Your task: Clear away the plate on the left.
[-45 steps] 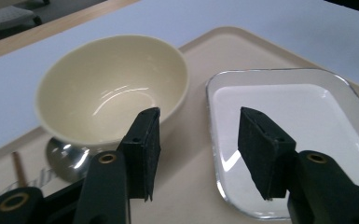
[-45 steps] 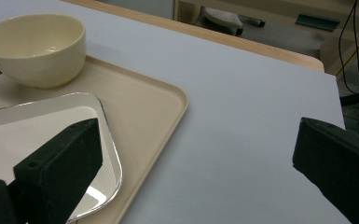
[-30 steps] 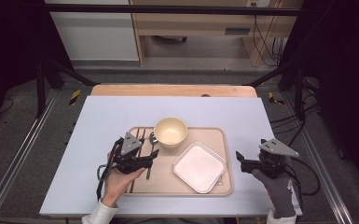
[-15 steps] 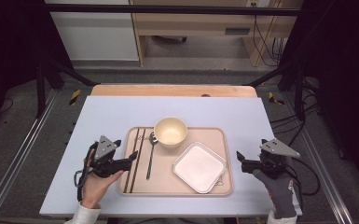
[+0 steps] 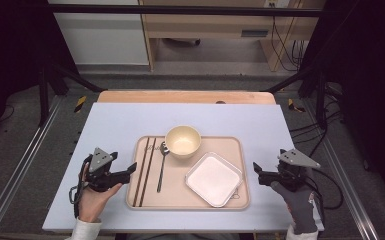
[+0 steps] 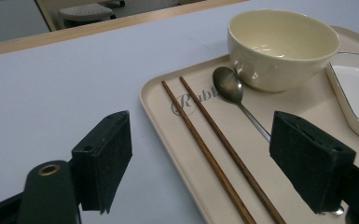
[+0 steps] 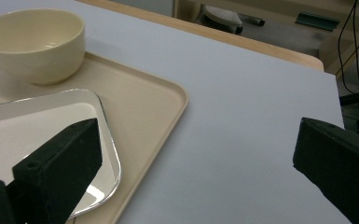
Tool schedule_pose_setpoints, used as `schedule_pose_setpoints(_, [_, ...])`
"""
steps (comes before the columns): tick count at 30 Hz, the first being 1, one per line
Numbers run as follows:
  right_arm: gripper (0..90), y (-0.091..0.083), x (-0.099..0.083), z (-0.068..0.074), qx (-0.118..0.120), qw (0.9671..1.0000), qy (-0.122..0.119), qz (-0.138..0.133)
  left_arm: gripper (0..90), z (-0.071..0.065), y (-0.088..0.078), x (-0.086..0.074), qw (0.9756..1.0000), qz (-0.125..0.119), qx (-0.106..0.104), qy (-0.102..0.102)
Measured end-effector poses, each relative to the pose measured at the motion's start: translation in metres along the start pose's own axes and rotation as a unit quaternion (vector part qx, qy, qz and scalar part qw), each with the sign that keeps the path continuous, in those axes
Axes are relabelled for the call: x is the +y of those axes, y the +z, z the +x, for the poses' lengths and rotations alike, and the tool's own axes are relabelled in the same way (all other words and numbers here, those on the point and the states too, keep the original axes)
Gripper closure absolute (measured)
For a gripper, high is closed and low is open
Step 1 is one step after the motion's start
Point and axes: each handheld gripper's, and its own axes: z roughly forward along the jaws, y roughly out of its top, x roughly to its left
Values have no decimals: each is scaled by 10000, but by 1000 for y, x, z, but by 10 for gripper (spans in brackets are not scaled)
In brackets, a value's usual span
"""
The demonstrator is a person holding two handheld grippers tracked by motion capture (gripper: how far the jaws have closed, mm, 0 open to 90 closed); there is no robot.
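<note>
A: Look at the fingers [image 6: 105, 161] on the left gripper [image 5: 128, 174]. They stand wide apart, and they have just been opening. Nothing is between them.

B: And the right gripper [image 5: 258, 173]?

A: Its fingers [image 7: 60, 168] are wide apart too, with nothing in them. It hangs over the table, just past the right edge of the tray.

B: What is the biggest thing here?

A: The table [image 5: 115, 125], with its pale blue top. On it lies the tan tray [image 5: 177, 200].

B: What sits on the tray?

A: A white square plate [image 5: 214, 178] at the right front. Behind it, a cream bowl [image 5: 183, 141]. Both look empty.

B: And the small things?

A: A metal spoon [image 5: 161, 165] lies left of the plate, with its scoop right by the bowl. Two brown chopsticks [image 5: 144, 170] lie side by side along the left part of the tray.

B: Where is the left gripper, then?

A: At the left edge of the tray, pointing at the chopsticks, near them but not touching.
</note>
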Motion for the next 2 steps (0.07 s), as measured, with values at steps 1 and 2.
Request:
schedule_pose_setpoints(1, [14,0,0,0,-3,10000,1,2,207,1,-1,0,10000,3,10,-10])
schedule_pose_setpoints(2, [14,0,0,0,-3,10000,1,0,205,2,-1,-1,10000,-14,24,-39])
